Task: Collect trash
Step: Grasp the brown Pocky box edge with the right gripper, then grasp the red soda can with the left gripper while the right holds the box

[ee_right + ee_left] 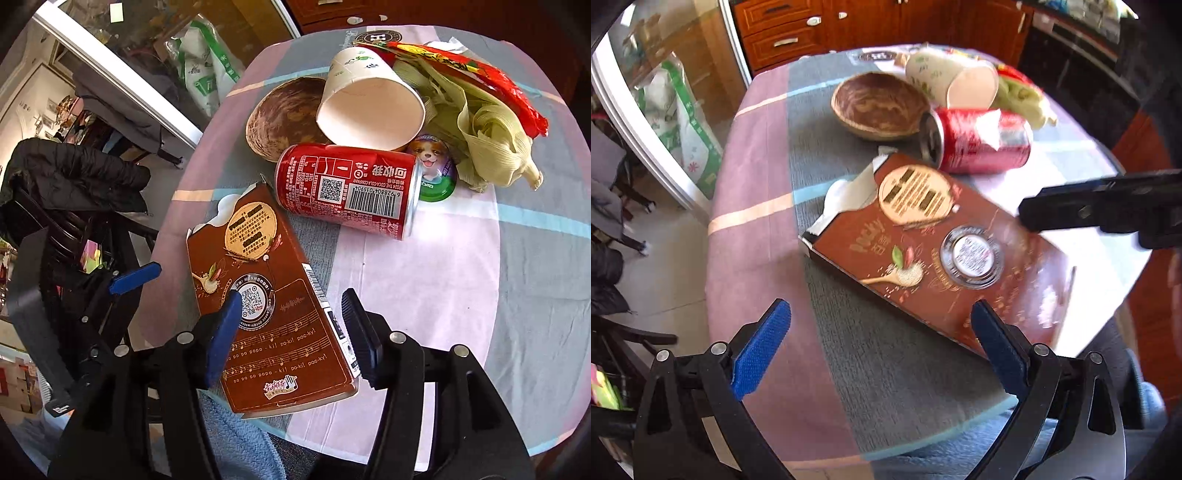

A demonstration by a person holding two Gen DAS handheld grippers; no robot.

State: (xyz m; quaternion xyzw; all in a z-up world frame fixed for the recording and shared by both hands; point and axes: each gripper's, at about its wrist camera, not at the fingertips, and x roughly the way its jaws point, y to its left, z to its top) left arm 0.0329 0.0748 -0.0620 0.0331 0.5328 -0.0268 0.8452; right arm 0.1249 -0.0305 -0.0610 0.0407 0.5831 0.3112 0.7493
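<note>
Brown printed cardboard makes up the Pocky box, which lies flat on the near part of the tabletop, its torn-open end with a white inner flap pointing toward the red soda can just beyond it and its near end reaching to the table's edge. The right gripper hangs above the box's near half with its jaws about half open, one blue pad over the printed face and the dark pad just off the long barcode edge; neither pad seems to press on the card, so it holds nothing. The left gripper is spread wide and empty, its pads apart on either side of the near end of the box in its own view. By its look the box is light and probably empty or nearly so, stiff along its length but easy to crush across its broad faces, and the glossy print may be a little slippery. A sound hold would be across the two long narrow edges near the closed end, where the walls are firmest, rather than at the torn end, where the flaps would fold in. Lying flat, it gives little for a pad to get under, so sliding it slightly over the edge might help. The can looks light, hard and prone to roll; the paper cup tipped on its side behind it would dent under a firm squeeze.
</note>
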